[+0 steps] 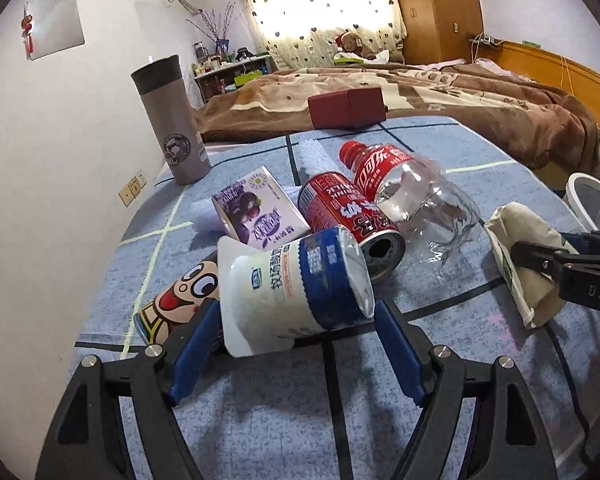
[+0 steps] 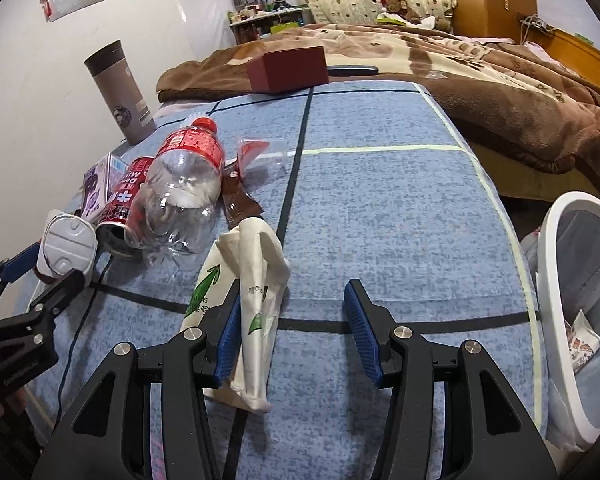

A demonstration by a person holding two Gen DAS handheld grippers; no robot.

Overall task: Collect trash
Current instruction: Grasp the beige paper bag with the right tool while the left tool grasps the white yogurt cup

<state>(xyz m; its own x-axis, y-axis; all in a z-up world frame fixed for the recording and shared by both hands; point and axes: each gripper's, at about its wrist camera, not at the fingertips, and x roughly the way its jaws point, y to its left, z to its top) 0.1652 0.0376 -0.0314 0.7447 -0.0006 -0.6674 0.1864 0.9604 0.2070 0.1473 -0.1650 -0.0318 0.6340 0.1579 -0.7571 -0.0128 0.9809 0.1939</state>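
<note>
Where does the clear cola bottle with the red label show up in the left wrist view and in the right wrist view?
Left wrist view: the clear cola bottle lies right of centre, beside the red can.
Right wrist view: the bottle lies left of centre, cap pointing away.
Shared landmark: the grey thermos standing upright by the wall, beyond the trash pile.

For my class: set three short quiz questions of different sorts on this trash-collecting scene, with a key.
1. True or false: the clear cola bottle stands upright.
2. Which item lies between the left gripper fingers? A) yogurt cup B) grey flask C) red box
3. Fill in: the right gripper is open beside the folded paper ___.

Key: 1 false; 2 A; 3 bag.
</note>
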